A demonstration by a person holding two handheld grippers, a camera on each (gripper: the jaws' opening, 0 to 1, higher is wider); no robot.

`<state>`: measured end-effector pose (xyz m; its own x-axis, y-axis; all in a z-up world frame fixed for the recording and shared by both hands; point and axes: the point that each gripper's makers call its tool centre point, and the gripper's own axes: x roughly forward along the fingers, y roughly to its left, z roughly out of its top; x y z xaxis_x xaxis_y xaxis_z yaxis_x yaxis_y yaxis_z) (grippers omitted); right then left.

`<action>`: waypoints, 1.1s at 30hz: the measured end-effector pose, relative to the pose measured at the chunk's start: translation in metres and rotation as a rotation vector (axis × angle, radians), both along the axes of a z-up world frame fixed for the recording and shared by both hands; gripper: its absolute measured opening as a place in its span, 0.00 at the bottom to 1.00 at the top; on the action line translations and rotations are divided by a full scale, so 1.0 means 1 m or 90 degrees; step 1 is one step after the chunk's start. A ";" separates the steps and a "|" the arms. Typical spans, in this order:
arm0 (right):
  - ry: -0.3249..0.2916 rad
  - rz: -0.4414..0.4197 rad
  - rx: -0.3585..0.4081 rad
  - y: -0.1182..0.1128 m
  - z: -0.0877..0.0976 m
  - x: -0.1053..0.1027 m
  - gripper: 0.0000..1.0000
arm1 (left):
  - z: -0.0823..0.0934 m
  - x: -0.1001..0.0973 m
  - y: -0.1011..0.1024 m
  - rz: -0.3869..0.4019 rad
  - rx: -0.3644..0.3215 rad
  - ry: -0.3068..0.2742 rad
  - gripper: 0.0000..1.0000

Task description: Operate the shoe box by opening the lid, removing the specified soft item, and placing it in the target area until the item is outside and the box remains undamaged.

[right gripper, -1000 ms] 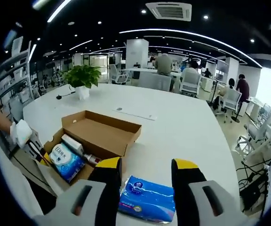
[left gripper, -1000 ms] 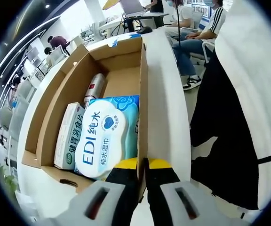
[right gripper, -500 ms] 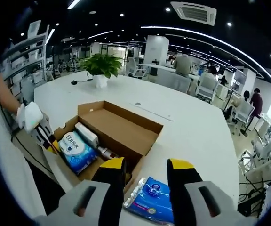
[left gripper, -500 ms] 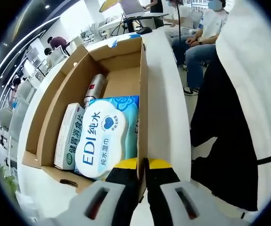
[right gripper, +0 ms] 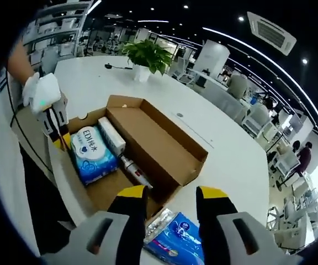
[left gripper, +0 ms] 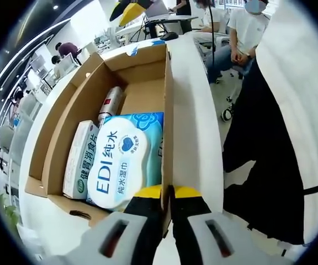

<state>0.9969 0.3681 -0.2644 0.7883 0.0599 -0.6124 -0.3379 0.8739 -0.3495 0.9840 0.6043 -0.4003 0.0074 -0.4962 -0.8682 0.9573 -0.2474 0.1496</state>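
The brown cardboard shoe box [left gripper: 142, 94] lies with its top open on the white table [left gripper: 195, 121]. Inside lie a blue and white EDI wet-wipe pack [left gripper: 123, 160], a green and white carton [left gripper: 81, 160] and a slim bottle [left gripper: 112, 102]. My left gripper [left gripper: 167, 193] is shut on the box's near side wall. In the right gripper view the box [right gripper: 164, 149] sits ahead, with the left gripper [right gripper: 57, 138] at its left corner. My right gripper [right gripper: 171, 196] hangs open over the table beside the box. A blue soft pack [right gripper: 178, 243] lies on the table beneath it.
A potted plant [right gripper: 148, 55] stands at the far side of the table [right gripper: 225, 160]. A gloved hand [right gripper: 43, 94] holds the left gripper. A dark garment [left gripper: 264, 154] hangs to the right of the table edge. People sit at desks in the background.
The right gripper has risen and swung toward the box, so the blue pack now lies lower between its fingers. The left gripper keeps its hold on the box wall.
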 end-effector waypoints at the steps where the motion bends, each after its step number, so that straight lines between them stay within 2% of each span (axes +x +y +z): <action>1: -0.001 0.000 0.002 0.000 0.001 0.001 0.35 | 0.000 0.000 0.000 -0.001 -0.001 -0.001 0.04; 3: 0.004 0.007 -0.035 -0.004 -0.001 0.004 0.35 | 0.000 0.000 0.000 -0.004 -0.004 -0.006 0.04; 5: 0.014 0.015 -0.047 -0.001 -0.004 0.006 0.35 | 0.000 0.000 0.000 -0.006 -0.006 -0.009 0.04; 7: 0.015 0.015 -0.051 -0.001 -0.007 0.008 0.35 | 0.000 0.000 0.000 -0.002 -0.006 -0.007 0.04; 11: 0.041 0.036 -0.052 0.009 -0.018 0.011 0.36 | 0.000 0.000 0.000 -0.004 -0.001 0.001 0.03; 14: 0.063 0.079 -0.079 0.019 -0.026 0.011 0.29 | 0.001 -0.001 0.001 -0.006 -0.006 -0.005 0.04; 15: 0.062 0.073 -0.080 0.020 -0.026 0.013 0.28 | 0.001 -0.001 0.001 -0.006 -0.007 -0.008 0.04; 18: 0.062 0.079 -0.062 0.028 -0.024 0.017 0.34 | 0.002 -0.001 0.000 -0.008 -0.007 -0.008 0.04; 25: 0.073 0.108 -0.076 0.033 -0.029 0.028 0.34 | 0.002 -0.002 0.000 -0.007 -0.010 -0.017 0.04; 27: 0.078 0.123 -0.089 0.031 -0.031 0.029 0.34 | 0.002 -0.002 0.000 -0.006 -0.009 -0.015 0.04; 33: 0.099 0.143 -0.073 0.035 -0.042 0.028 0.28 | 0.002 -0.002 0.000 -0.008 -0.014 -0.025 0.04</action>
